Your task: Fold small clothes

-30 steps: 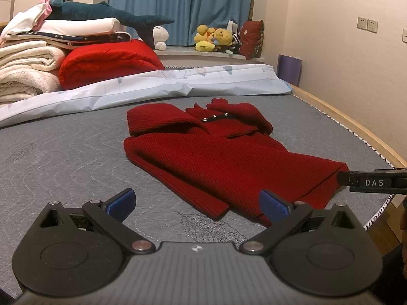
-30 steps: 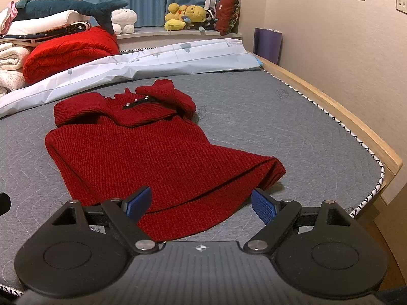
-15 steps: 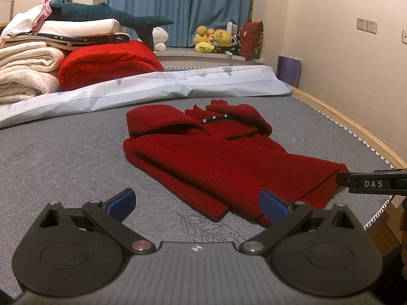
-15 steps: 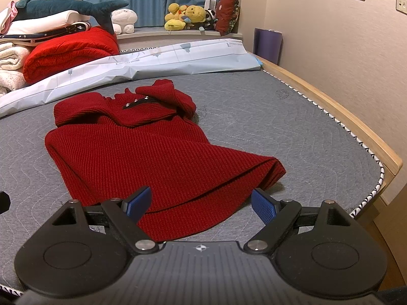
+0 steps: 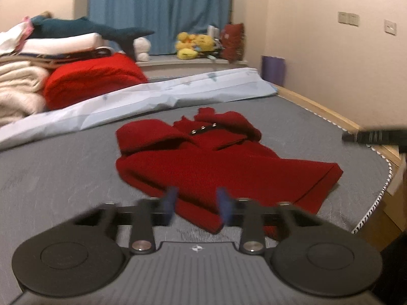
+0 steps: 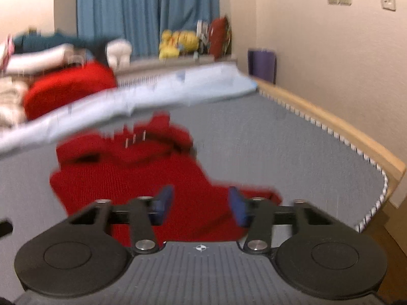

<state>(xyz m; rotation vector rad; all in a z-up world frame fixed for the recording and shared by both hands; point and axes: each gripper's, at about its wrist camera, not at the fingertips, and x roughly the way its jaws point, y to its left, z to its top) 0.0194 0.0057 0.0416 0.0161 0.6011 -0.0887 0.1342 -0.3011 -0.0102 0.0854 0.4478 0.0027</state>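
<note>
Left tongs (image 5: 197, 206) closing over red dress (image 5: 216, 162); right tongs' (image 5: 374, 136) tip left-view only.

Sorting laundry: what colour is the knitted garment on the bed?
Red knitted garment, clearest in left wrist view.

A grey mattress (image 5: 63, 172) carries a pale blue sheet (image 5: 157, 99) along its far edge. Folded blankets (image 5: 23, 86) and a red quilt (image 5: 94, 78) crowd its far-left corner.

One red knitted garment (image 5: 213, 167), one shark plush (image 5: 84, 26), two grippers, one purple bin (image 5: 273, 71)
</note>
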